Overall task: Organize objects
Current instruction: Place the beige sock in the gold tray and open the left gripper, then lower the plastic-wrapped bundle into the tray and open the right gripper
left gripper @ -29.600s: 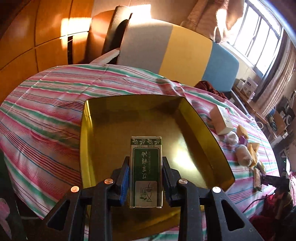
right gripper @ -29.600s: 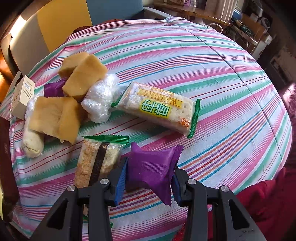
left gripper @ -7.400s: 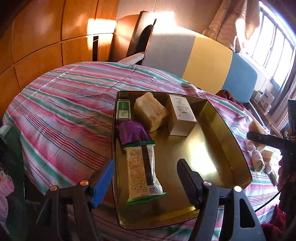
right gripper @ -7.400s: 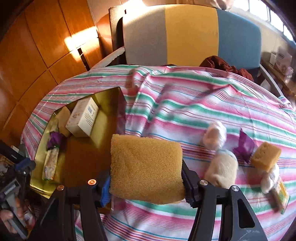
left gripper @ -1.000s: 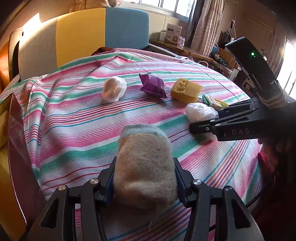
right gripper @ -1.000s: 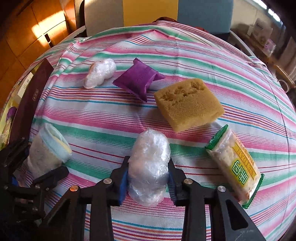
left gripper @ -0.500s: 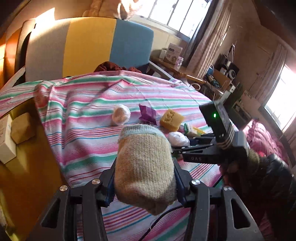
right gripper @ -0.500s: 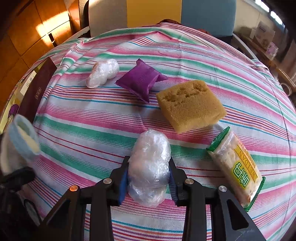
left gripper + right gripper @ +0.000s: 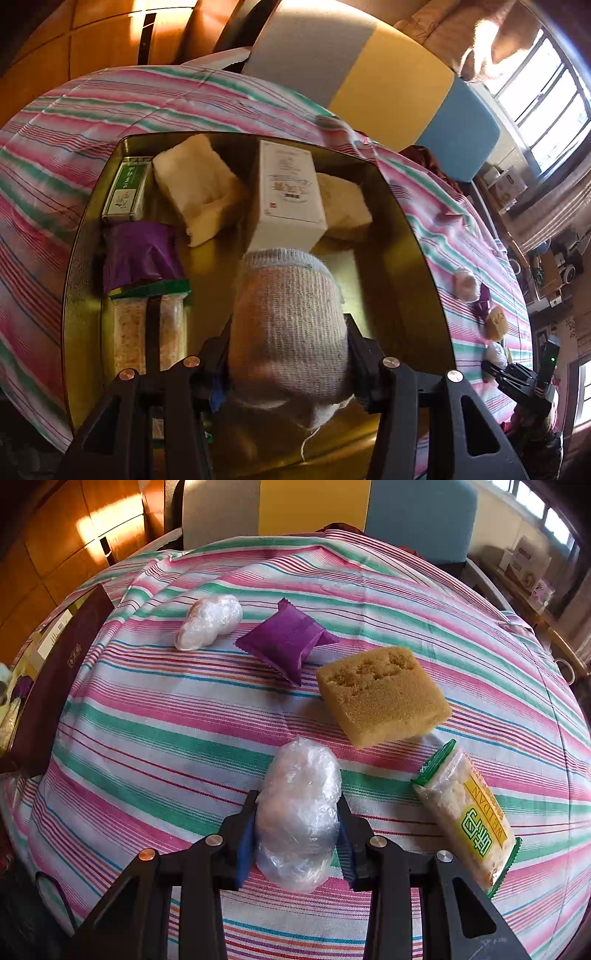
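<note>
Left wrist view: the left gripper (image 9: 290,363) is clamped on a rolled sock (image 9: 291,325) above the gold tray (image 9: 417,258); it should lower onto bare tray floor before letting go. Right wrist view: the right gripper (image 9: 295,843) is closed on a plastic-wrapped bundle (image 9: 299,812) resting on the striped cloth (image 9: 147,738), and a straight lift would spare the cracker pack (image 9: 469,819) nearby.

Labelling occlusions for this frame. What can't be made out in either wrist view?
- Left wrist: the gold metal tray floor under the rolled beige knit sock is hidden by the sock.
- Left wrist: the long cracker pack has its near end behind the left gripper.
- Right wrist: the clear plastic-wrapped bundle hides any contact with the striped cloth.
- Right wrist: tray contents are cut off at the left edge.
</note>
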### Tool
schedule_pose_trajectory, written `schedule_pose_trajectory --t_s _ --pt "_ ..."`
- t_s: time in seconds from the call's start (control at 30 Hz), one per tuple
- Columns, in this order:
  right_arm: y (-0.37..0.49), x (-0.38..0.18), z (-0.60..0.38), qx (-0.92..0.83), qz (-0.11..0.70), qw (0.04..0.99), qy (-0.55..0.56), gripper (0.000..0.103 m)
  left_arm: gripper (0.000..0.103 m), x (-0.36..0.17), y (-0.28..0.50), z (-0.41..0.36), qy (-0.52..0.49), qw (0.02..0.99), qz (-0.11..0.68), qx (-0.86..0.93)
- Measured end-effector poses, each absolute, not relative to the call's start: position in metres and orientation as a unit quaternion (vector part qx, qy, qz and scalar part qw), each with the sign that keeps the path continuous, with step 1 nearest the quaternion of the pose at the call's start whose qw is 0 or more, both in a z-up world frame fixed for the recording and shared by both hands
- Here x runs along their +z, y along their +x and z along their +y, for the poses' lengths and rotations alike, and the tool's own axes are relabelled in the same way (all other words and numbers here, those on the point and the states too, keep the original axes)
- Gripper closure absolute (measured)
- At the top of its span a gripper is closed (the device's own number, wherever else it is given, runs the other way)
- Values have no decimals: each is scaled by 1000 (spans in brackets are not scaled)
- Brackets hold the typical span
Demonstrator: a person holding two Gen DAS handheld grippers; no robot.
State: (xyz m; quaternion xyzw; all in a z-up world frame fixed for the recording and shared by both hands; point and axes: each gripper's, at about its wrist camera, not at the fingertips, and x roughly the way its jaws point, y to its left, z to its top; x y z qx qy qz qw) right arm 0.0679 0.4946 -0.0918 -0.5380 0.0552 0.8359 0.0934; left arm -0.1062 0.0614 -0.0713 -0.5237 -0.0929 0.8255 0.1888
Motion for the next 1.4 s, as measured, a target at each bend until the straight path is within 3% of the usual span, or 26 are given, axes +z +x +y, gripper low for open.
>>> schedule_pose_trajectory --t_s 0.37,0.43,0.63,1.07,1.4 --pt "69 -93 495 836 53 93 -538 64 49 -98 -129 70 -538 123 -42 833" --pt "69 -93 494 836 52 93 -538 64 42 -99 -127 72 -539 128 -34 832" --pt "70 -92 495 837 50 94 -538 63 33 -77 -114 71 -507 119 -21 853" --pt "65 -92 489 837 26 105 -536 64 33 -14 -66 55 -407 131 4 904" --pt "52 -63 460 850 84 117 -507 66 33 -7 -51 38 -392 142 -7 909"
